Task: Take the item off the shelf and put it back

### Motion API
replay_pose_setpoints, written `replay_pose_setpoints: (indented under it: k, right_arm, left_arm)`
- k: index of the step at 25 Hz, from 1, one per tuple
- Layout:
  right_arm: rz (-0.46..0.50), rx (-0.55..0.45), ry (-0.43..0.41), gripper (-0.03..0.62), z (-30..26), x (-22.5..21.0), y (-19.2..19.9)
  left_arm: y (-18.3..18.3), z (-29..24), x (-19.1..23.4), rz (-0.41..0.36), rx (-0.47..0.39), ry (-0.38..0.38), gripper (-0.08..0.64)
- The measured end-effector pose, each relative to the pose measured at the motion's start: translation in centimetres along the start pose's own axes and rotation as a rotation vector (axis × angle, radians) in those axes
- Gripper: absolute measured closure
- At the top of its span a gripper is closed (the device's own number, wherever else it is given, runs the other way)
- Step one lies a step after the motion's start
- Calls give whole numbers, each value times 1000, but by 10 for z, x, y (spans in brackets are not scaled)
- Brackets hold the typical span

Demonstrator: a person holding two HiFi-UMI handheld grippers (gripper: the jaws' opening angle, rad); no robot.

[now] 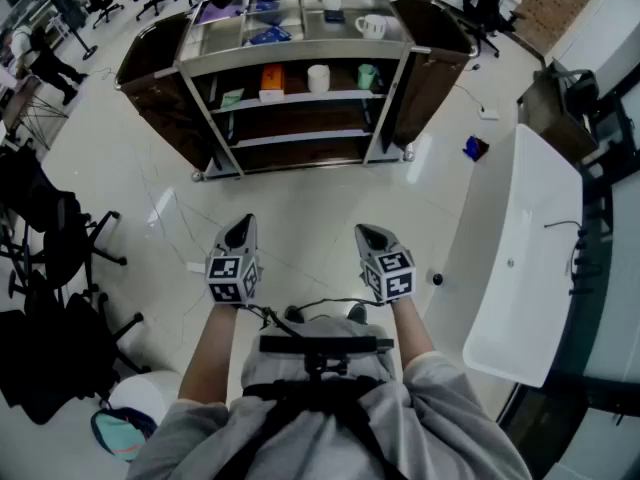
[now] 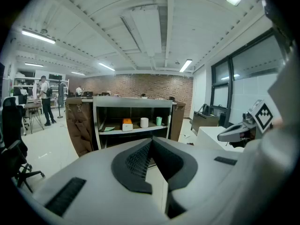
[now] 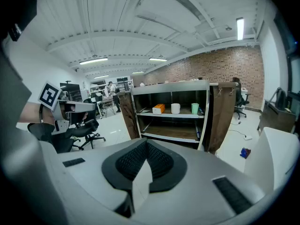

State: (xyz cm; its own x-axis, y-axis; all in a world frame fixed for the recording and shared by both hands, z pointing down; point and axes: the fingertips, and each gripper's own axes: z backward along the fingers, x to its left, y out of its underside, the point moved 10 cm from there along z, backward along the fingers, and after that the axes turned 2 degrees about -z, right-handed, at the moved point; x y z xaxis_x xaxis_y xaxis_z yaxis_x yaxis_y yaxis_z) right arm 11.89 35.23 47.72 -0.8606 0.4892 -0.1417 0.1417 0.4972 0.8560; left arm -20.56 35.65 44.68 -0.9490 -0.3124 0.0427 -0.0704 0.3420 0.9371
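A metal shelf cart stands across the floor ahead of me. Its middle shelf carries an orange box, a white roll and a green cup. A white mug sits on the top level. My left gripper and right gripper are held side by side over the floor, well short of the cart, both shut and holding nothing. The left gripper view looks past its shut jaws at the orange box and the roll. The right gripper view also faces the orange box and the green cup.
Brown bags hang on both ends of the cart. A long white table runs along my right, with a small blue thing on the floor beyond it. Black office chairs stand at my left. A person stands far off.
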Motion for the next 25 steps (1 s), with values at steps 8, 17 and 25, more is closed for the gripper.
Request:
replay_pose_setpoints:
  k: [8,17,25]
  right_arm:
    - [-7,-20,48,583,-27,35,-3]
    - [-11,-45,83,583,-62,27,-32]
    - [-4,-56,62,583,-118,-31,-69]
  left_arm:
    - [-6,4,39,-15,-26,57,554]
    - [-16,-23,62,-50,-14,80,554]
    - [-37,-95,63,-51,-6,45,554]
